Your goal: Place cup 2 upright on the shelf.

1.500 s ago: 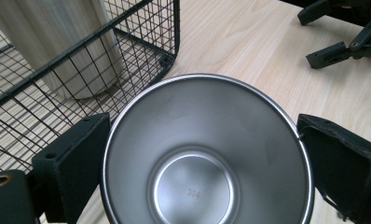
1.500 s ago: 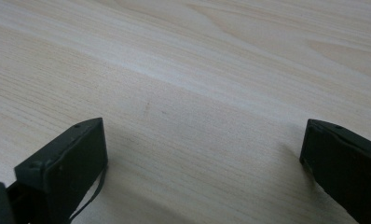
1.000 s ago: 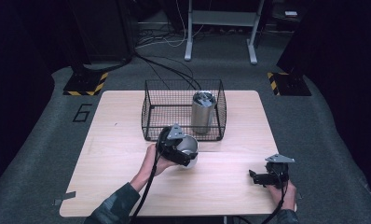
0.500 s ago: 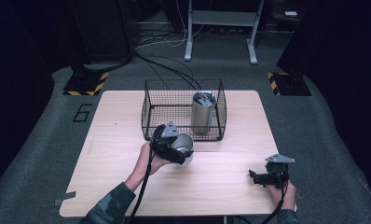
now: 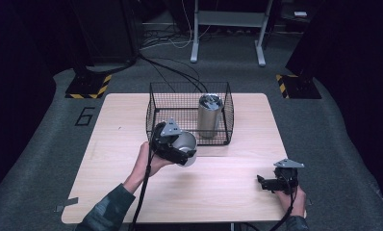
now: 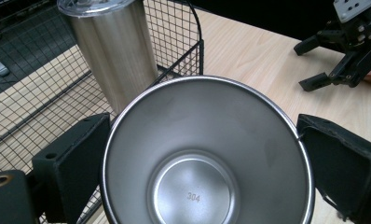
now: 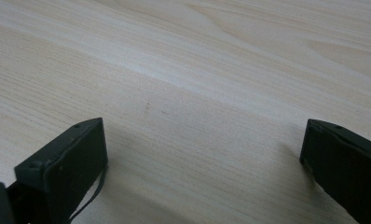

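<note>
Two grippers: both are at work over the wooden table (image 5: 108, 144), the left one loaded, the right one bare.
Left gripper (image 5: 172, 147): jaws pinching a steel cup (image 5: 185, 148) from both sides; in the left gripper view the black pads press against the rim of the cup (image 6: 207, 154) left and right.
Steel cup: held just clear of the tabletop, tilted so that its open mouth faces the left gripper's camera; a small "304" is stamped on its inner base.
Just beyond the left gripper: a black wire basket (image 5: 153, 108), its near wall right behind the cup; from the left gripper view the mesh (image 6: 34, 112) runs off to the left of the cup.
Inside the basket: a tall steel tumbler (image 5: 210, 115) stands upright with a clear lid on top, past the cup and off to the right; the left gripper view has it (image 6: 113, 51) just above the cup's rim.
Right gripper (image 5: 269, 183): well apart from the left gripper, near the table's front right corner, jaws spread wide with nothing between them.
Under the right gripper: bare pale wood grain (image 7: 197, 93) between the two black jaws, which sit low over the surface.
Across from the left gripper's camera: the right gripper (image 6: 333, 56) shows at the upper right, low over the tabletop.
</note>
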`<state>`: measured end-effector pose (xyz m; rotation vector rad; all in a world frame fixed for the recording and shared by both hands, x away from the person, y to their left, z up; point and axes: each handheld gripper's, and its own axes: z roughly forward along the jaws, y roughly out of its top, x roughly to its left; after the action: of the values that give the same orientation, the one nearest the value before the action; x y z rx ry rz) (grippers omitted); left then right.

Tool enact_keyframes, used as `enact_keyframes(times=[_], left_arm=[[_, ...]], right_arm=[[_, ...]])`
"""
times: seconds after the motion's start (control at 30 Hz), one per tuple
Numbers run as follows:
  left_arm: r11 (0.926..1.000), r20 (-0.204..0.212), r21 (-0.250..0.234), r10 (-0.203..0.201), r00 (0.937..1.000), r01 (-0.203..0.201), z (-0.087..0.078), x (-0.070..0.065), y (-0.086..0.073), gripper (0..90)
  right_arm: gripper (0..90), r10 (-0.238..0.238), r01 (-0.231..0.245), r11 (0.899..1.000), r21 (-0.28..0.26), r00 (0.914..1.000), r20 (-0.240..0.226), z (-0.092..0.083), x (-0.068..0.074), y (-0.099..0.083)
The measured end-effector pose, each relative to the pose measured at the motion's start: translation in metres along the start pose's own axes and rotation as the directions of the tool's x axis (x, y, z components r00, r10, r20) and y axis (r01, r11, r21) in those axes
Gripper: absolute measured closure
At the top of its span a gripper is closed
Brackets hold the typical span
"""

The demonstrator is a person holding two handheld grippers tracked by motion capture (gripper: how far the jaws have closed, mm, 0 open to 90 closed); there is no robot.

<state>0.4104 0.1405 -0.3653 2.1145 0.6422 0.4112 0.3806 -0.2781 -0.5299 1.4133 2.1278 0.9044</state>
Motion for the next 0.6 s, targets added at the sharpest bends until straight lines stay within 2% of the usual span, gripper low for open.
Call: enact_keyframes(times=[0.23,0.37,0.6], left_arm=[[1.0,0.005,-0.001,-0.006,1.0,0.006,-0.007,0.005,0.01,6.1],[1.0,-0.016,-0.005,0.004,0.9999,-0.004,-0.011,0.007,0.016,6.1],[0.9999,-0.014,-0.009,0.009,0.9999,-0.009,-0.014,0.011,0.022,6.1]], right_arm=[[0.0,-0.004,0.004,1.0,-0.001,1.0,0.0,0.0,0.0,0.0],[0.0,-0.004,0.004,1.0,-0.002,1.0,0.0,0.0,0.0,0.0],[0.0,-0.006,0.006,1.0,-0.003,1.0,0.001,0.0,-0.001,0.0]])
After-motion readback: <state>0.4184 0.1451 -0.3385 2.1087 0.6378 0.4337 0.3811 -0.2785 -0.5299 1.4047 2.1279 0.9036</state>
